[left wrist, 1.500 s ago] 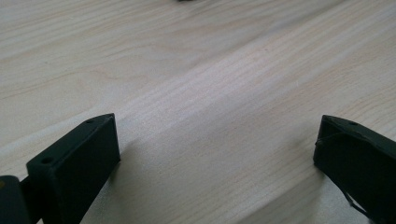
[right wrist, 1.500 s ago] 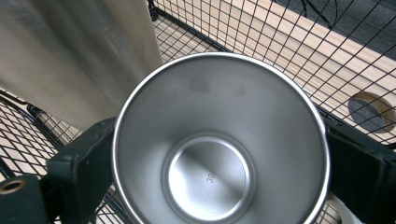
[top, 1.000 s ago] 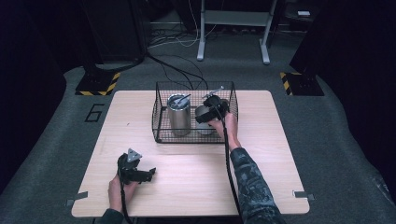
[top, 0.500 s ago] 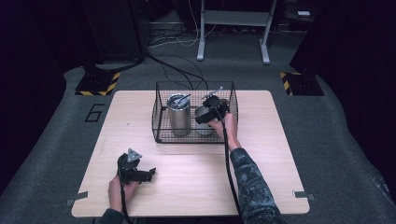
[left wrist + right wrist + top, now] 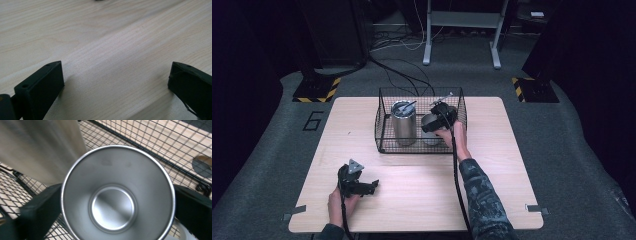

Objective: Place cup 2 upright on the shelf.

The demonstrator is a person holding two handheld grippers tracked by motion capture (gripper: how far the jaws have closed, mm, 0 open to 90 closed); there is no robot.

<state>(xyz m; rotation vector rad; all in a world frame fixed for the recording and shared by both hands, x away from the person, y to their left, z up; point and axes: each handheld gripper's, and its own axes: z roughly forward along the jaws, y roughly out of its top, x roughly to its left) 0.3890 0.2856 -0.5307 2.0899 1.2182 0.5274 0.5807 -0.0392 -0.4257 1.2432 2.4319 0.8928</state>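
Wire basket (image 5: 384,131), hand-held gripper (image 5: 117,195) clasping cup (image 5: 117,192)

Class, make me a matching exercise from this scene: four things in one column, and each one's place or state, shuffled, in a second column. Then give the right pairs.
Things:
1. steel cup
2. tall tumbler
3. left gripper
4. wire basket

Places or states:
A. low over bare table, jaws wide apart
B. stands at the far middle of the table
C. between the right gripper's jaws
D. upright in the basket's left half, something thin sticking out of it

Pairs: 1-C, 2-D, 3-A, 4-B
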